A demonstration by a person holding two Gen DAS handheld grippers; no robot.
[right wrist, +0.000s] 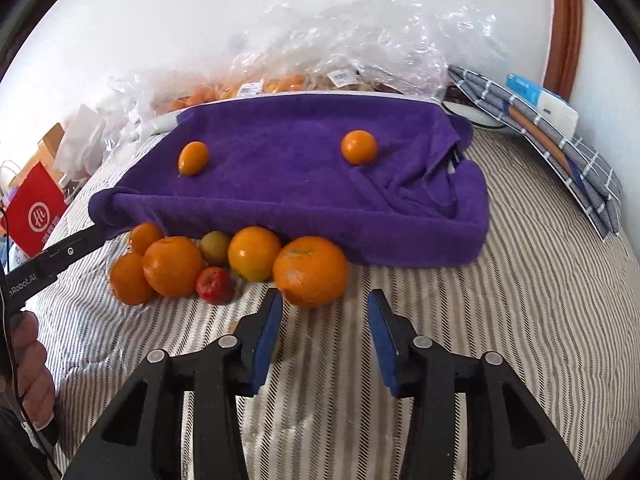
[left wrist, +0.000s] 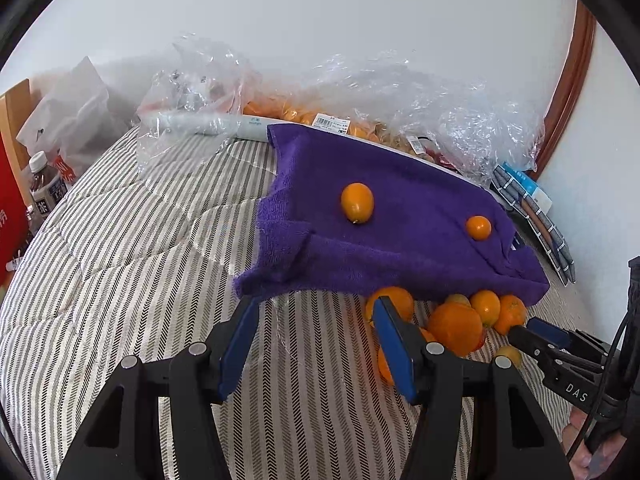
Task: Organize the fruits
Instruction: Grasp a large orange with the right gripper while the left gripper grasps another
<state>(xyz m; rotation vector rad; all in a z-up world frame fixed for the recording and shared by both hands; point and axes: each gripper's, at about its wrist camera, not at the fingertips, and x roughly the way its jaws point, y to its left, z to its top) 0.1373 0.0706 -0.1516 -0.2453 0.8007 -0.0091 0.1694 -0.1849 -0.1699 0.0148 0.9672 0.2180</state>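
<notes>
- Striped bed cover (right wrist: 500, 320) under everything, white wall behind, crumpled plastic bags (right wrist: 360, 40) at upper centre.
- Purple towel (right wrist: 300, 176) mid-frame, carrying two small oranges (right wrist: 359, 147).
- Loose fruit pile (right wrist: 240, 260) lower left of towel's near edge.
- Right claw (right wrist: 324, 320) spread apart, empty, just beside large orange (right wrist: 311, 271).
- Left claw (left wrist: 316, 328) likewise apart, empty.
- Likely step: picking from pile; next, centring on large orange, closing, lifting onto towel.

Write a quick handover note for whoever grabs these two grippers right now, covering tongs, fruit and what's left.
Left tongs: open, empty, just short of the purple towel's front edge.
Right tongs: open, empty, beside the big round orange.
Done: two small orange fruits on the towel, an oval one and a round one.
Left: the loose pile on the striped bedcover in front of the towel, including oranges, a small red fruit and a greenish one.
</notes>
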